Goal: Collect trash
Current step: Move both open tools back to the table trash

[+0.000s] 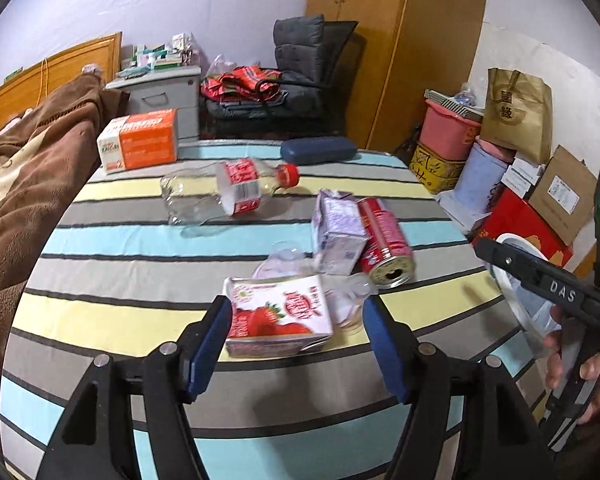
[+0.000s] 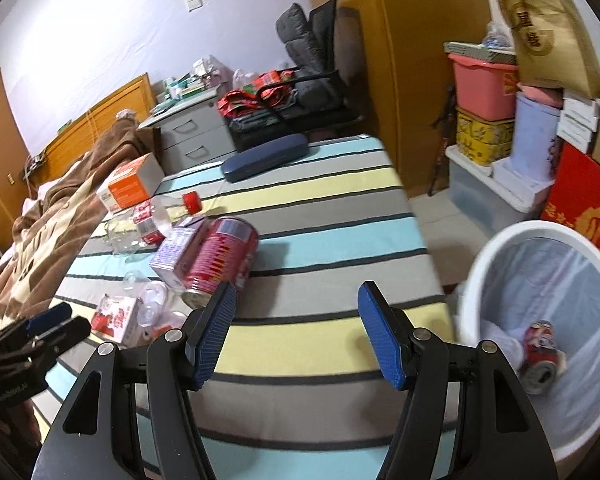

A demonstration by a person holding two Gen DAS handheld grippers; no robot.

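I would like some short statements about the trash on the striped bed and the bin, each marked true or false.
1. The strawberry carton lies between the open pads of the left claw. True.
2. The right claw holds the red can. False: its pads are open with nothing between them; the can lies on the striped cover.
3. The white bin already holds a crushed can. True.
4. The clear bottle stands upright. False: it lies on its side.
5. The purple carton touches the red can. True.
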